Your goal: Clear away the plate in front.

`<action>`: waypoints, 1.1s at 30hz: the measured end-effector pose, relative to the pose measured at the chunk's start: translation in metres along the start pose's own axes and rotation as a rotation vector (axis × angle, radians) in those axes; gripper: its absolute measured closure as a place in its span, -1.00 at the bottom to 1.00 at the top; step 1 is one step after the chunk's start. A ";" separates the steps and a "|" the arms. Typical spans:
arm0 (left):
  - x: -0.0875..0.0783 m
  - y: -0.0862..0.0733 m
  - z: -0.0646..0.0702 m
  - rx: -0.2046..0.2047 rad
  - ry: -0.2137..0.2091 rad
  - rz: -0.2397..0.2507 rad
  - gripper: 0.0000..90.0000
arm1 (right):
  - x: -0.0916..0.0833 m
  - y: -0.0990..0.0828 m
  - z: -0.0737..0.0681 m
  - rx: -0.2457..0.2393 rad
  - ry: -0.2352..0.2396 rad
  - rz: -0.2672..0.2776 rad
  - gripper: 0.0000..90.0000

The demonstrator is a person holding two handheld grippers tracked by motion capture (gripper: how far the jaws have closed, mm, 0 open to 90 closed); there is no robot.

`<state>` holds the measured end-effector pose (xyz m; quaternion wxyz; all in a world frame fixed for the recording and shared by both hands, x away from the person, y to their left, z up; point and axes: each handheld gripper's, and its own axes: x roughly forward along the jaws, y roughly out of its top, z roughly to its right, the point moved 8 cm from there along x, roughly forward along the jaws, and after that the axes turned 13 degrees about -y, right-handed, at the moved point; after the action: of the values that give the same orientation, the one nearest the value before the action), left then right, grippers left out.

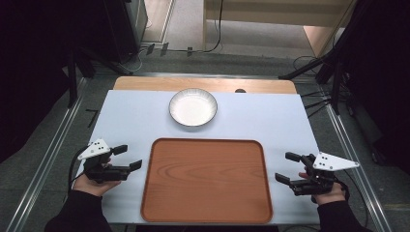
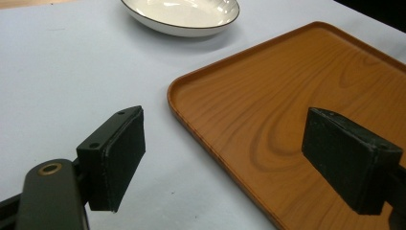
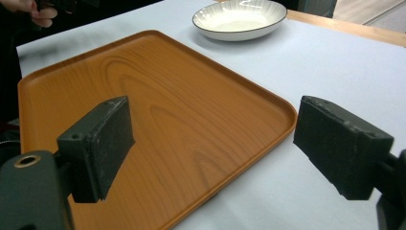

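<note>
I am holding the left gripper just off the left edge of the wooden tray, with its jaws standing wide apart and nothing between them. In the left gripper view, those jaws are pointing across the tray's near left corner: one pad is hanging over the pale tabletop, the other over the tray's wood-grain floor. Neither pad is touching the rim.

I am holding the right gripper just off the tray's right edge, and its jaws are also spread wide and gripping nothing. In the right gripper view, one pad is sitting over the tray and the other over the tabletop beside it, with the tray's rounded corner lying between them.

The tray is lying flat in the middle of the table's near half, its floor bare, with its long side running left to right. The white bowl with the dark rim is standing upright beyond the tray's far edge, near it but apart from it, roughly centred on the table. It is showing at the top of both gripper views, well away from either pair of jaws. I cannot make out anything inside it.

My two hands are resting low on either side of the tray, well apart from each other.
</note>
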<state>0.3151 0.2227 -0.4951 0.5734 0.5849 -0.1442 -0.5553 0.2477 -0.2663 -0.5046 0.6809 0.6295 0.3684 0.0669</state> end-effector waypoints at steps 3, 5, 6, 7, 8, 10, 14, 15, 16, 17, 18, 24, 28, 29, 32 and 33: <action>0.000 0.000 0.000 0.002 0.004 -0.002 -0.64 | 0.000 0.000 -0.001 -0.003 0.001 -0.001 -0.68; 0.000 -0.001 -0.002 -0.011 0.003 -0.018 -0.63 | 0.000 0.000 -0.001 -0.001 0.002 0.002 -0.68; 0.000 -0.002 -0.001 -0.018 -0.003 -0.024 -0.63 | 0.000 0.000 -0.001 -0.002 0.001 0.002 -0.68; 0.000 -0.002 -0.002 -0.018 0.000 -0.026 -0.63 | 0.000 0.000 -0.001 -0.002 0.002 0.000 -0.68; 0.001 -0.002 -0.002 -0.018 0.002 -0.025 -0.63 | 0.000 0.000 0.000 -0.004 0.001 0.000 -0.68; 0.000 -0.002 -0.002 -0.017 0.002 -0.024 -0.63 | 0.000 0.000 0.000 -0.003 -0.002 -0.003 -0.68; -0.002 -0.002 -0.004 -0.012 0.013 -0.018 -0.63 | 0.000 0.000 0.000 -0.009 -0.005 -0.010 -0.68; -0.002 -0.002 -0.004 -0.012 0.014 -0.014 -0.63 | 0.000 0.000 0.000 -0.007 -0.007 -0.009 -0.68; -0.002 -0.002 -0.004 -0.012 0.014 -0.011 -0.63 | 0.000 0.000 0.000 0.002 -0.007 -0.008 -0.68; -0.002 -0.002 -0.004 -0.012 0.012 -0.011 -0.63 | 0.000 0.000 0.000 0.000 -0.009 -0.004 -0.68; -0.002 -0.002 -0.004 -0.012 0.013 -0.013 -0.63 | 0.000 0.000 0.001 -0.001 -0.010 -0.001 -0.68; -0.002 -0.001 -0.004 -0.006 0.019 -0.015 -0.63 | -0.001 0.002 0.001 -0.005 -0.011 0.015 -0.68; -0.003 -0.001 -0.004 -0.008 0.020 -0.016 -0.63 | 0.000 0.000 0.002 -0.005 -0.030 -0.005 -0.70; -0.003 -0.001 -0.004 -0.008 0.020 -0.016 -0.63 | 0.000 0.000 0.001 -0.004 -0.028 -0.003 -0.69; -0.002 -0.001 -0.004 -0.020 0.014 -0.010 -0.63 | -0.001 0.001 0.001 0.022 -0.008 0.003 -0.68; -0.002 -0.001 -0.004 -0.020 0.015 -0.011 -0.63 | -0.002 0.001 0.001 0.031 0.001 -0.001 -0.67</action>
<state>0.3168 0.2270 -0.4960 0.5773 0.5841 -0.1311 -0.5552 0.2475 -0.2676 -0.5028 0.6709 0.6399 0.3698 0.0610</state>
